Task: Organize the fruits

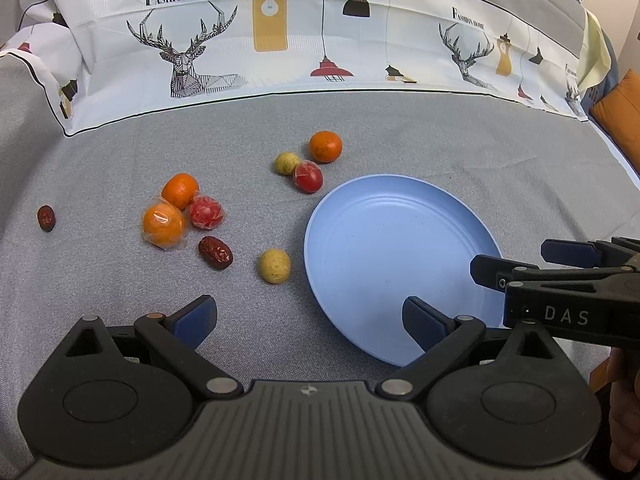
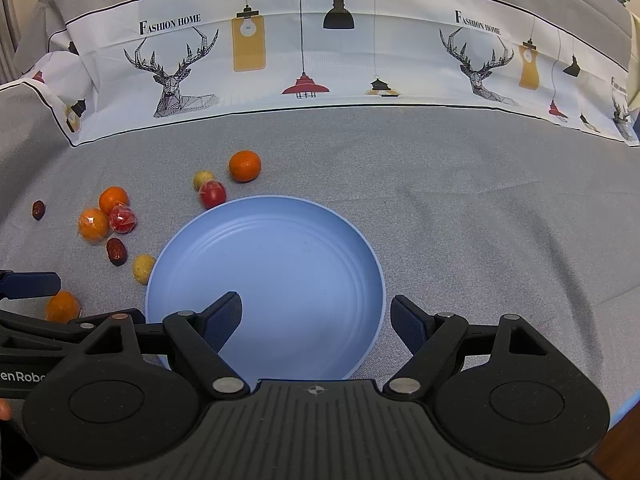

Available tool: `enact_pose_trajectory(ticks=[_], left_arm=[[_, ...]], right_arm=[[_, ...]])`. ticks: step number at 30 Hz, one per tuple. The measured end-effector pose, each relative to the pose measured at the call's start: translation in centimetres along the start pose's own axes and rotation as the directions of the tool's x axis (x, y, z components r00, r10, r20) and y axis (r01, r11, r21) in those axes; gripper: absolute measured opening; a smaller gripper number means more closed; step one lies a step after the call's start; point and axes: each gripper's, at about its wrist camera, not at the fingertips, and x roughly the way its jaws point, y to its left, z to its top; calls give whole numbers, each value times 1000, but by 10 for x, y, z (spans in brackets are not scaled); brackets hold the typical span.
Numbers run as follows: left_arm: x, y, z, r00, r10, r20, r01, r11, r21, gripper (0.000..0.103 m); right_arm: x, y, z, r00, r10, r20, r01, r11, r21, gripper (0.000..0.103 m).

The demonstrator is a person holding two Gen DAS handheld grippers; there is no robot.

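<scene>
The blue plate (image 2: 320, 240) sat bare on the grey cloth (image 2: 480, 220), and all the fruit lay in a loose bunch off to its left side. None of it was on the plate yet, so I guessed the job had only just begun.

The left gripper (image 1: 310, 318) hung low with its jaws spread wide and nothing between them. Just ahead of it, a bit to the left, sat a small yellow fruit (image 1: 274, 266) close beside the plate's rim. Near that one lay a dark red date (image 1: 216, 252), its long side slanting across the gripper's path. Further off were two oranges (image 1: 164, 226) and a red fruit in clear wrap (image 1: 206, 212), all touching. Another three sat behind the plate, and a lone date (image 1: 46, 218) lay far out left.

The right gripper (image 2: 316, 318) was wide too and held nothing. It hovered over the near edge of the plate, with no fruit in front of it. One more orange (image 2: 62, 306) showed just under the left gripper's finger.

So the left hand was much nearer the fruit. I thought it should take the yellow one first, then carry it a short way right to the plate.
</scene>
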Motion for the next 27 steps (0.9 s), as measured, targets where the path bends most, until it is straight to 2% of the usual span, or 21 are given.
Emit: enact_pose_trajectory(ticks=[7,9,11,12,13,14,15,16,19,20,22,23,24,25,26,27], left_arm=[[0,0,0,1000,-1,3,1,1000,-2,100],[-1,0,1,1000,-5,12,5,1000,-8,100],[-8,5,3,999,-17,36,17,1000,-16,95],[-12,10,7,998,-37,43,38,999,-19,81],[-16,16,11,997,-53,49,54,998,-20,70],[-20,24,17,995,-82,48,83,996,-21,42],[-23,34,24,993,-110,47,111,994,-21,21],[-25,44,30,991,-128,49,129,991,-18,18],[-22,74,45,992,-123,0,123,992,-11,18],[-16,86,47,992,-124,-26,123,991,-54,18],[0,113,41,983,-155,-100,130,966,-221,22],[11,122,35,974,-175,-143,125,945,-302,28],[17,126,33,969,-179,-173,114,938,-328,36],[20,126,33,969,-165,-186,98,940,-326,41],[23,123,33,970,-132,-206,64,950,-306,51],[26,121,34,968,-123,-221,54,954,-294,56]], right_arm=[[0,1,0,1000,2,3,-2,1000,-2,81],[-1,1,1,1000,2,10,-2,1000,0,77],[-3,-1,2,1000,-3,21,2,1000,9,62],[-3,-3,3,1000,-4,26,3,1000,19,56],[-4,-5,5,1000,0,31,-1,999,35,43],[-5,-8,6,999,8,38,-10,999,54,33],[-6,-9,8,999,19,50,-22,997,72,30],[-7,-10,9,998,25,57,-30,996,81,26],[-13,-7,15,992,77,99,-86,993,82,26],[-14,-5,16,990,98,106,-106,992,74,26],[-15,1,17,986,125,109,-131,990,52,26],[-14,4,19,984,145,108,-151,988,44,26],[-15,6,21,979,173,109,-179,983,41,27],[-15,10,21,976,192,104,-196,980,30,27],[-13,15,22,973,210,95,-213,977,15,27],[-12,21,22,971,222,87,-222,975,-7,27]])
